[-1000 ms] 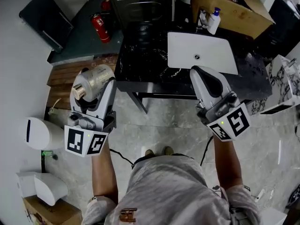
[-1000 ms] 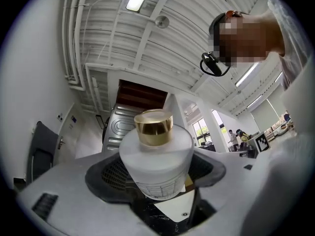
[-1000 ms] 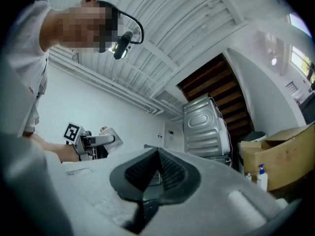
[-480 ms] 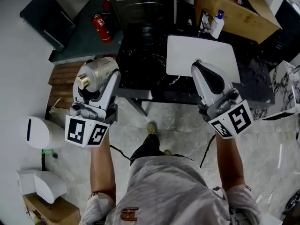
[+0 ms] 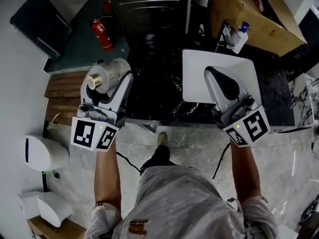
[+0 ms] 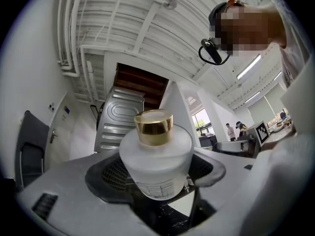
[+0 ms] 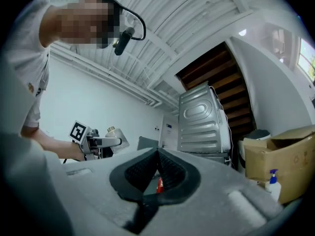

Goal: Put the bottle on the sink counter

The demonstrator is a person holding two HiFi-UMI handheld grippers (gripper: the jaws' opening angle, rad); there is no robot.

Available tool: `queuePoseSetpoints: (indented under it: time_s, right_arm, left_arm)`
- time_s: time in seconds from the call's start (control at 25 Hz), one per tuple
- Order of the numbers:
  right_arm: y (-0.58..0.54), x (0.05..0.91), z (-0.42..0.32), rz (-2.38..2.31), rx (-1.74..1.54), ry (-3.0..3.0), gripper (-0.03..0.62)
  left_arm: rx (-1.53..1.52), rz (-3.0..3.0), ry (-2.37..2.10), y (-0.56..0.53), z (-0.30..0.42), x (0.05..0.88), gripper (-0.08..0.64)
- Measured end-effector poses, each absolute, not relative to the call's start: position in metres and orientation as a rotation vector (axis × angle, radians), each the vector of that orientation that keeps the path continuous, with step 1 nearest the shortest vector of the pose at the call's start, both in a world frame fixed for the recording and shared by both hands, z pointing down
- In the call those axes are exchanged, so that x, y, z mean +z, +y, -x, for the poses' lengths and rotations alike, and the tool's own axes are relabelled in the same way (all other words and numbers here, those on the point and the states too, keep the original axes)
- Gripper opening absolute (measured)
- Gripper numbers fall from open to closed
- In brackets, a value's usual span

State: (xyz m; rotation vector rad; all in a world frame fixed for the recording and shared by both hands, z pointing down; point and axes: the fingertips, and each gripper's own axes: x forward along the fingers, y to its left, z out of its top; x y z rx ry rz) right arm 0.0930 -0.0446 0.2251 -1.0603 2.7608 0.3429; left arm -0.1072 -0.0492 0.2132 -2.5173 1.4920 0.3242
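Mid-carry, by the look of it, with nothing set down yet; clamped in the left gripper [image 5: 110,81], jaws pressed to either side of its frosted body, the bottle [image 6: 156,163], gold cap [image 6: 154,127] uppermost and leaning a little toward the near side; held aloft at the left of the scene, just left of the sink counter [image 5: 152,91] and, judging from the head view, not yet over it; no contact with the dark marbled top. On the right, the right gripper [image 5: 210,71] hanging above the white basin [image 5: 197,63], jaws clenched tip to tip on nothing, only a sliver of something red far off showing through the slit behind the tips. Beyond the basin, at the far right, a pump bottle [image 5: 240,34] beside a cardboard box [image 5: 259,11]; at the far left, a red fire extinguisher [image 5: 101,33]; at the far middle, a metal appliance [image 5: 149,4].

Next, probably: carry right and a little farther, to the bare dark stretch between the counter's left edge and the basin; level the base; lower until flat on the top; only then release the jaws and draw back toward the near side without brushing the cap; keep well in from the near edge, to avoid a tip-off.
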Motion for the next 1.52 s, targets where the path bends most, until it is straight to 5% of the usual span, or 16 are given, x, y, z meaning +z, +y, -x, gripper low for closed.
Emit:
queuePoseSetpoints:
  time_s: [0.68, 1.52]
  right_arm:
    - [-0.210, 0.247, -0.046, 1.214, 0.345, 2.820, 0.000]
    - [-0.316, 0.366, -0.013, 1.095, 0.090, 3.071, 0.000]
  left_arm:
    - [0.097, 2.670, 1.413, -0.248, 0.150, 0.264, 0.337]
    - [-0.418, 2.831, 1.547, -0.409, 0.131, 0.424, 0.337]
